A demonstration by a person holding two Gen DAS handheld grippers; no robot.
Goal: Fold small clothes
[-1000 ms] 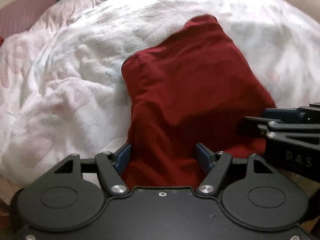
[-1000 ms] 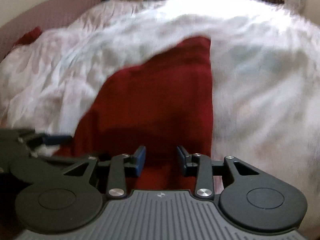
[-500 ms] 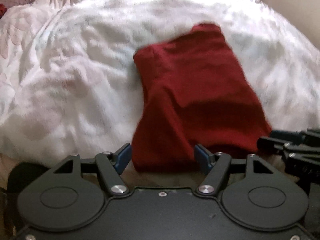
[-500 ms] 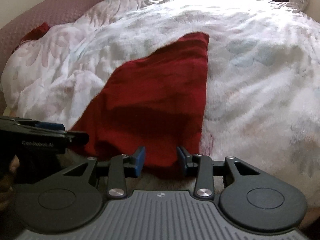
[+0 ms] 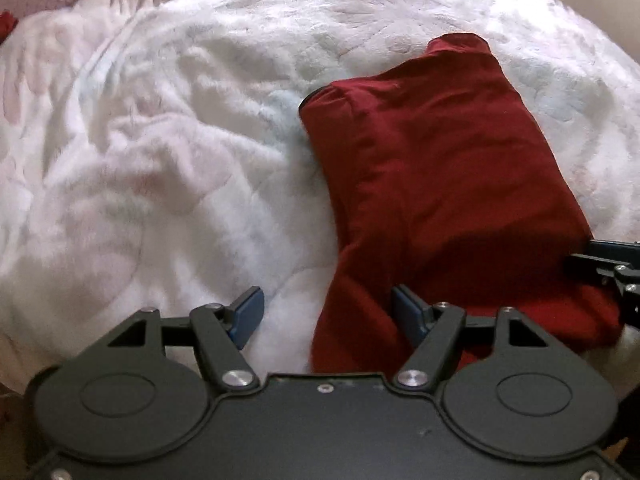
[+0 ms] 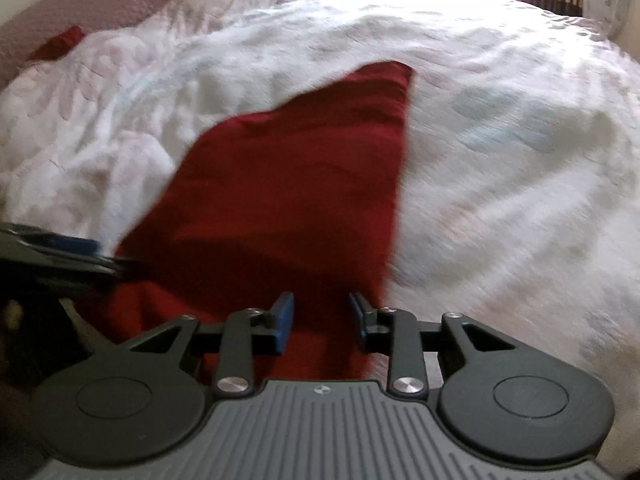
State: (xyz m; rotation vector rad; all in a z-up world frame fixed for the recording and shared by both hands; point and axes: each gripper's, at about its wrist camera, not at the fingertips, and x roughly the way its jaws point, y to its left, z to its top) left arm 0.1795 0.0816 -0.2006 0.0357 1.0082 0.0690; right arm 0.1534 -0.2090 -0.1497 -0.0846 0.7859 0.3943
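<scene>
Folding this red cloth (image 5: 432,168) spread on the white blanket (image 5: 160,160) should be easy since it's light and floppy, so pinch the near hem corners; left gripper (image 5: 326,312) and right gripper (image 6: 320,322) both gape, holding nothing.

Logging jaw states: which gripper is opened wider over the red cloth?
The left gripper: its jaws span the red cloth edge and blanket; the right gripper is narrower.

Bed with rumpled white floral quilt (image 5: 168,168), dark red folded garment (image 5: 440,184) lying on it at three o'clock, small red item (image 6: 60,42) at ten o'clock
</scene>
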